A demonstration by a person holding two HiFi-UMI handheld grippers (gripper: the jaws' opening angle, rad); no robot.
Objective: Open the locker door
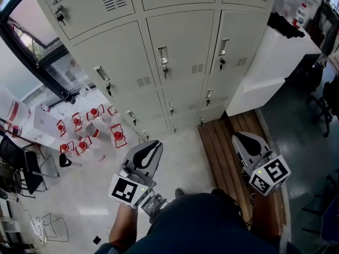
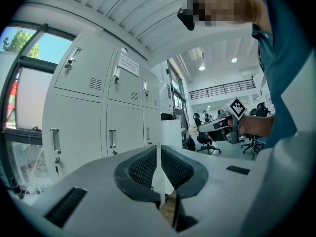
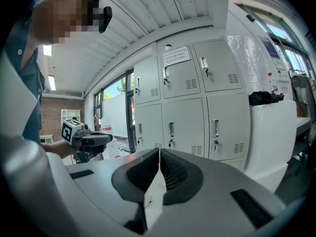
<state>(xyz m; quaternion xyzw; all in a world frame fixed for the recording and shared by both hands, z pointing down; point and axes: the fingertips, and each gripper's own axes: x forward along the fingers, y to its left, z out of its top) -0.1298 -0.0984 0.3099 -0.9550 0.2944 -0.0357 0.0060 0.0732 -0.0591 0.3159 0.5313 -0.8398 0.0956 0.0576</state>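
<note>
Far left: dark window frame [image 1: 32, 52] runs slantwise toward the lockers' left edge. Below it, a cluster of red-and-white items [image 1: 87, 131] sits on the floor near the bank's lower left corner; what they are I cannot tell. A dark chair [image 1: 24, 168] stands at the left edge.

Centre: locker bank [image 1: 159, 62] on the far side, every door shut flush. The locker door [image 1: 180, 41] in the middle column faces the grippers. Its handle [image 1: 163, 57] is on its left side, with a lock below. Pale floor [image 1: 180, 157] lies bare between the bank and the person.

Left gripper [image 1: 155, 144]: near, held roughly level, aimed at the lower lockers and well apart from them. Jaws pressed together, nothing between them. Left forearm [image 1: 123, 227] comes up from the near edge behind it.

Right gripper [image 1: 239, 137]: near, over the wooden plank strip [image 1: 220, 152], tipped slightly down, well apart from the bank. Jaws closed, empty.

Right: white cabinet [image 1: 270, 62] butts against the bank's right side, with a black item [image 1: 286, 24] on top. Dark floor and office chairs [image 1: 323, 99] lie beyond it.
</note>
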